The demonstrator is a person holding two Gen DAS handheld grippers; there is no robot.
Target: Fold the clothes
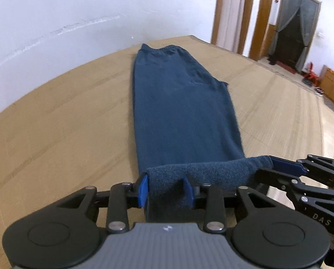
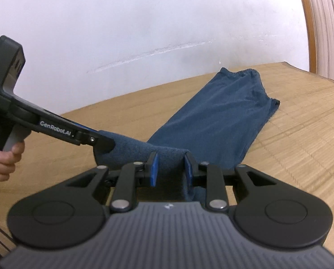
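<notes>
Left gripper (image 1: pixel 165 189): jaws were closed on the near hem of the trousers (image 1: pixel 180 112), at its left corner; dark blue cloth filled the gap between the blue pads.
Right gripper (image 2: pixel 170 170): jaws were likewise clamped on the same hem, at its right corner. In the left wrist view this gripper (image 1: pixel 279 165) entered from the right, its pad pressed on the hem end.
Person's hand (image 2: pixel 3 157): it was wrapped around the handle of the left gripper, at the left edge of the right wrist view.
Hem condition: the held edge was raised off the desk (image 1: pixel 54 123) and stretched between the two grippers as a thick rolled band.
Trousers position: the garment lay lengthwise on the desk, legs stacked into one narrow strip, running from the grippers away to the elastic waistband (image 1: pixel 164 49) at the far end, near the white wall (image 1: pixel 66 11).
Step in hand (judgement): the hem was gripped and lifted, ready for an end-to-end fold.
Next move (judgement): both grippers should carry the hem forward together, level and at equal spacing, toward the waistband, then lower it so the edges align before the jaws release.
Caution (judgement): uneven travel would skew the fold; excess lift would drag the strip along the desk.
</notes>
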